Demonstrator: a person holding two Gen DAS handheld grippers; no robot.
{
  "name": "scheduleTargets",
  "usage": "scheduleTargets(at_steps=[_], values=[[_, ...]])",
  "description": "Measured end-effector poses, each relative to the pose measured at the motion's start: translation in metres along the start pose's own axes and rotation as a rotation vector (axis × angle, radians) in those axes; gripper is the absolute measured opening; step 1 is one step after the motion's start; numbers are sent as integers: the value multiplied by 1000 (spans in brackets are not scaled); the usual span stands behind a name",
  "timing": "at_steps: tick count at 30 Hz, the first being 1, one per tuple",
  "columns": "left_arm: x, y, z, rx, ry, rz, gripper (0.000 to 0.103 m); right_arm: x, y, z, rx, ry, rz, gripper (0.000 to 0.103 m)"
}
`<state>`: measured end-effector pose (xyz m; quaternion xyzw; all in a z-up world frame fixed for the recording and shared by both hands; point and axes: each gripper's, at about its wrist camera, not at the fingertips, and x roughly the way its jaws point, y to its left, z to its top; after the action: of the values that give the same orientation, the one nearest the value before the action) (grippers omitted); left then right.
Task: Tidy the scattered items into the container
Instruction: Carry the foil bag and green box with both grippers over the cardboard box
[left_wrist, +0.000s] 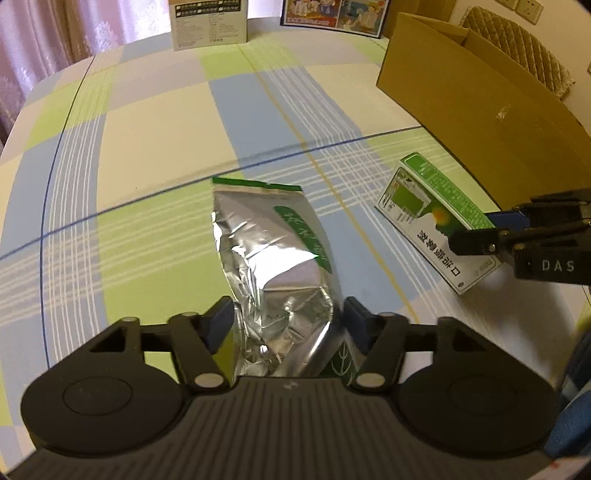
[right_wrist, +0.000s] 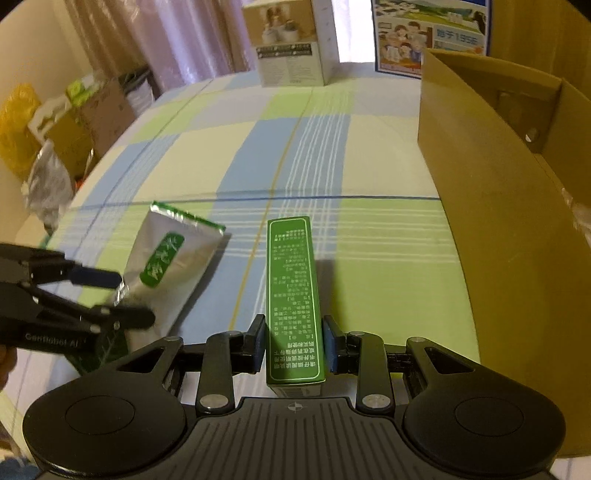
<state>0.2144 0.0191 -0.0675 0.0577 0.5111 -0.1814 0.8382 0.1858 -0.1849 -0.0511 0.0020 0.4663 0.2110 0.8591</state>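
We have our left gripper (left_wrist: 288, 325) clenched on the near end of the silver foil pouch (left_wrist: 271, 258) and our right gripper (right_wrist: 293, 341) clamped on the green box (right_wrist: 291, 295), with the cardboard container (right_wrist: 509, 206) ahead to its right.
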Motion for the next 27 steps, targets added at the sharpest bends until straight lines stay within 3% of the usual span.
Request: scheduleTargets(at_steps=[2, 4, 6, 10, 18, 27], values=[[2, 1, 4, -1, 15, 2, 66, 2, 1, -4, -11, -22, 0, 38], [4, -1, 9, 9, 31, -1, 67, 5, 3, -8, -30, -32, -14, 56], [7, -3, 14, 24, 48, 3, 68, 6, 4, -10, -36, -42, -14, 60], [19, -5, 18, 27, 90, 6, 73, 6, 3, -8, -40, -63, -11, 61], [34, -6, 20, 27, 128, 18, 73, 11, 1, -8, -29, -45, -8, 61], [37, -13, 20, 68, 137, 45, 67, 11, 6, -5, -61, -46, -14, 61]])
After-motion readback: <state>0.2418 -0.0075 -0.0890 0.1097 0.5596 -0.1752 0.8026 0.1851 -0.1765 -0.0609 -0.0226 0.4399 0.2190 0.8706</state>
